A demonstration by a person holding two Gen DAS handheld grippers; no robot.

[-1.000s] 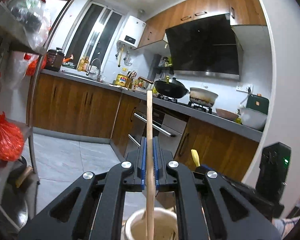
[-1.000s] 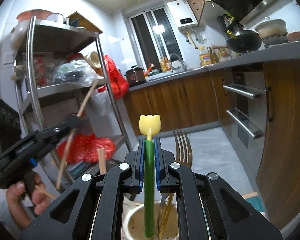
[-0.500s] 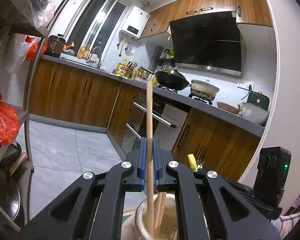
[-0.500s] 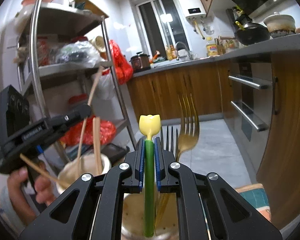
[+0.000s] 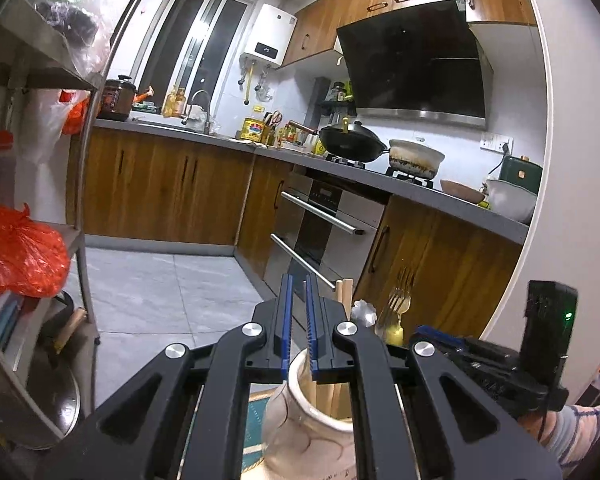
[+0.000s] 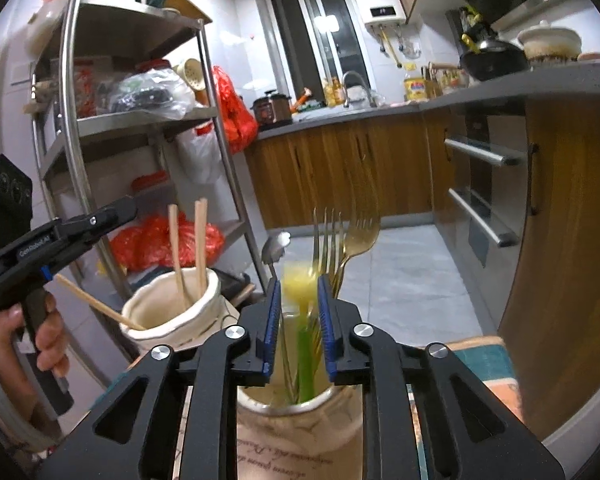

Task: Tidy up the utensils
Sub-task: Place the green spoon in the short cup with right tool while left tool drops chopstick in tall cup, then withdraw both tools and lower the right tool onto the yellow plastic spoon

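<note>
Both grippers' jaws have released; chopsticks point(image 6: 188, 248) stand in jar point(image 6: 168, 312), grey-tiled kitchen.

Cool overhead light keeps both views bright. Glare flares on the window point(image 6: 327, 24) in the right wrist view. Fisheye bending curves the shelf rack point(image 6: 70, 92), corners vignette black, and the yellow-topped utensil point(image 6: 298, 280) blurs.

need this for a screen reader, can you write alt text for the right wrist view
The right claw hangs open over a cream jar, a green utensil with a yellow tip standing between its fingers beside gold forks. To the left, the left claw is above a second cream jar holding chopsticks, in a wood-cabinet kitchen.
</note>
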